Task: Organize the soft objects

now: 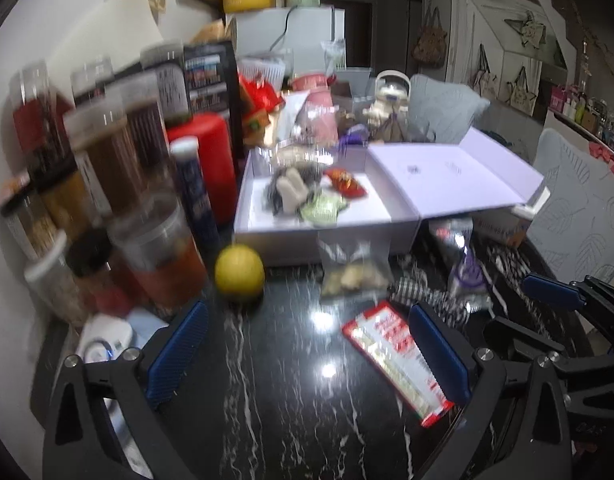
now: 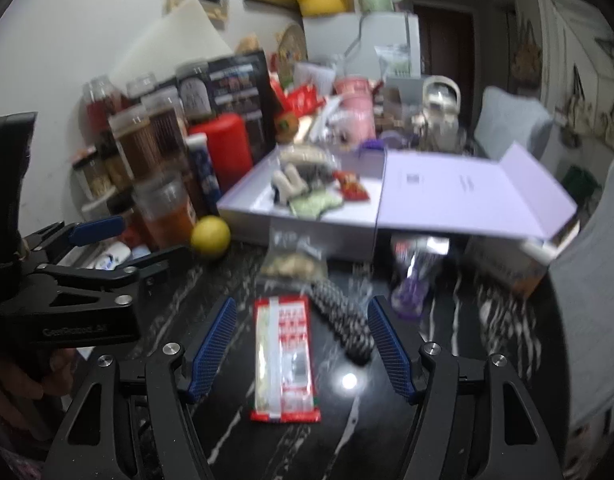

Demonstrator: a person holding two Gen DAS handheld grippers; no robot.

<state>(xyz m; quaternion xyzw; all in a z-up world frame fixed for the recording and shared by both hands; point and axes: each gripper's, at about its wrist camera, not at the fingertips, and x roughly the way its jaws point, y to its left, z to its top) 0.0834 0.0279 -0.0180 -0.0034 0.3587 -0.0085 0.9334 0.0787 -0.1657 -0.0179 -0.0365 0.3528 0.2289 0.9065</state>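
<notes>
An open white box (image 1: 347, 236) (image 2: 307, 224) on the black marble table holds small soft toys: a grey-white one (image 1: 289, 190) (image 2: 291, 182), a green one (image 1: 323, 208) (image 2: 313, 202) and a red one (image 1: 345, 182) (image 2: 351, 186). A checkered black-white soft object (image 1: 423, 294) (image 2: 345, 322) lies on the table beside a red snack packet (image 1: 395, 356) (image 2: 287, 360). My right gripper (image 2: 301, 342) is open, its jaws either side of the packet and the checkered object. My left gripper (image 1: 307, 354) is open and empty above the table.
A yellow lemon (image 1: 239, 272) (image 2: 210, 237) sits by the box. A clear bag of nuts (image 1: 353, 270) (image 2: 293, 256) leans on the box front. Several jars (image 1: 107, 160) crowd the left. The box lid (image 1: 451, 176) lies open right. Grey cushioned chairs (image 1: 579, 216) stand right.
</notes>
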